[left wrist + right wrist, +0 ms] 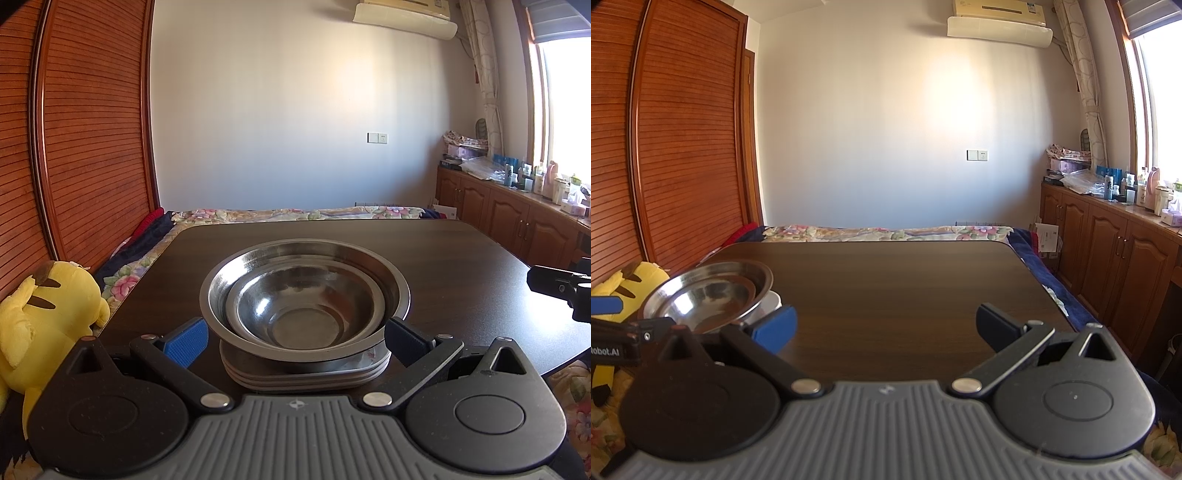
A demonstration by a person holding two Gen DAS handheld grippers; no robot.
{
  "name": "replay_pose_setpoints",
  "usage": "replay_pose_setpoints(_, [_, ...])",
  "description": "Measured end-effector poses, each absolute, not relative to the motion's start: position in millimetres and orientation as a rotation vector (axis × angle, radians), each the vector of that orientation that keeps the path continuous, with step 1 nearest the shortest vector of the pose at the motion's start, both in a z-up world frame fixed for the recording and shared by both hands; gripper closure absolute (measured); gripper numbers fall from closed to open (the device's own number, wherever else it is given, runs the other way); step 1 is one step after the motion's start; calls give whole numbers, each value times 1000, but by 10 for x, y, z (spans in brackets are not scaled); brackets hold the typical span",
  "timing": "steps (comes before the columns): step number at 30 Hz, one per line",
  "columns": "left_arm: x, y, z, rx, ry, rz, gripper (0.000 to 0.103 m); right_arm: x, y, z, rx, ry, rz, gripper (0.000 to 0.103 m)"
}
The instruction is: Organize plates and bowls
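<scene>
Hovering wide open, the left tongs [295, 341] face the stack head-on, one finger on either side of the stack's near edge, not closed on anything. The stack stands on the dark worktop [461, 266]: a small steel bowl [303, 310] nests inside the large steel bowl [306, 258], and both rest on a pile of plates [306, 376]. Left of the stack, off the worktop's edge, lies a yellow plush toy [44, 314]. Right of the stack, over bare wood, the right tongs [886, 326] also stand open and hold nothing; from that side the large bowl sits well to their left. No loose dish shows in either view, so the sorting looks nearly or wholly finished. The next move would likely be a check that the pile sits square, or a withdrawal of both tongs without nudging the bowls.
</scene>
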State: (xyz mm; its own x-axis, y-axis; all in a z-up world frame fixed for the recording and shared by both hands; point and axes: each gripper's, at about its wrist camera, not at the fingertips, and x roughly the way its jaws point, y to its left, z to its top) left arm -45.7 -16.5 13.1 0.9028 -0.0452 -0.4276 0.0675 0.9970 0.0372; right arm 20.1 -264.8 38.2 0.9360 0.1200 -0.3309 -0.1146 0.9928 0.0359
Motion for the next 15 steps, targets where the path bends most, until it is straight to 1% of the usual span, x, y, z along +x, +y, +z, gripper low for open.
replay_pose_setpoints(15, [-455,-170,128,51,441,-61,0,195,-2668,394,17,339,118,0])
